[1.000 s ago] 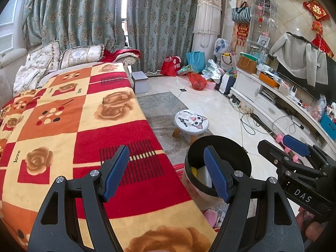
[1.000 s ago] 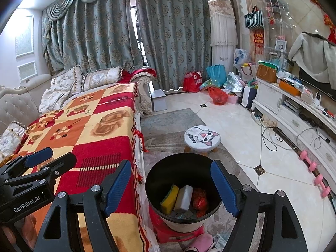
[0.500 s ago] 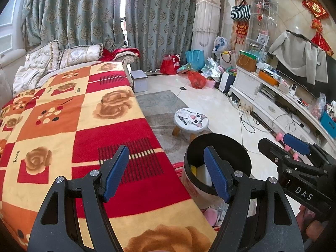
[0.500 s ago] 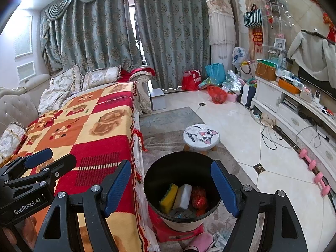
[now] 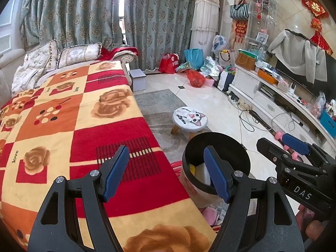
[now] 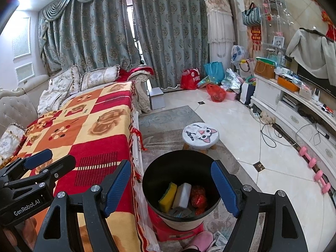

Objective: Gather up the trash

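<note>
Both claws are apart and hold nothing, the right claw (image 6: 171, 185) above the black trash bin (image 6: 180, 157) beside the sofa, where a yellow sponge (image 6: 167, 196), white block (image 6: 182, 195) and red wrapper (image 6: 198, 195) already lie, the left claw (image 5: 166, 173) over the blanket (image 5: 84, 113).

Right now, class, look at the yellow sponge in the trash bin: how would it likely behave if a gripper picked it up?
The yellow sponge looks like porous foam, so it is probably light and would squash between the fingers. Its green scouring face probably grips rather than slips. Leaning on the white block inside the trash bin, it may topple when nudged.
</note>
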Demonstrator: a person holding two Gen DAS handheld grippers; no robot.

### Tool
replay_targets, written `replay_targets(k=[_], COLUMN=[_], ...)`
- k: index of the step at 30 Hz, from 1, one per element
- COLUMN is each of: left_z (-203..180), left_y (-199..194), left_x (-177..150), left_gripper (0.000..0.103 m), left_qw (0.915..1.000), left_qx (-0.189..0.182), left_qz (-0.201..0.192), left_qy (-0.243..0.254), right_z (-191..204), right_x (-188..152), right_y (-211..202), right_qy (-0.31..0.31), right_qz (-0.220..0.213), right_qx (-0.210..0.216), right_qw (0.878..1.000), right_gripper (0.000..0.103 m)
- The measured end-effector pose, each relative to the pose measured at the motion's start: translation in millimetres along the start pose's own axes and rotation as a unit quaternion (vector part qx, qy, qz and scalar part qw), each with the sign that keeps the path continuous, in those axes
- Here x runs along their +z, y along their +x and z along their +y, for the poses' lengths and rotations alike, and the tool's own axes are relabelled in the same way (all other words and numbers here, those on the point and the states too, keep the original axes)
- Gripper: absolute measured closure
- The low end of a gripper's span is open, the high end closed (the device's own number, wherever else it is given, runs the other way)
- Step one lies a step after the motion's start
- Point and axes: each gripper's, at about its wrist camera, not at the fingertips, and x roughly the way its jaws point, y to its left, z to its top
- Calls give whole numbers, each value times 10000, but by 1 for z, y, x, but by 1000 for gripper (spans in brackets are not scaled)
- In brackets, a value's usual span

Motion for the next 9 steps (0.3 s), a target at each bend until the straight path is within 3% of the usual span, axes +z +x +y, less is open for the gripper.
replay_targets(k=[9], left_z=[7], left_y=[4], left_x=[-2], left_gripper=[30], left_qw=[10000], left_qx=[61], left_qz=[22], left_qy=[-28], right_z=[2], right_x=[-4], right_y=[2], right_qy=[-39], right_qz=[57], right_qx=[8], right_qw=[10000], right_gripper=[26])
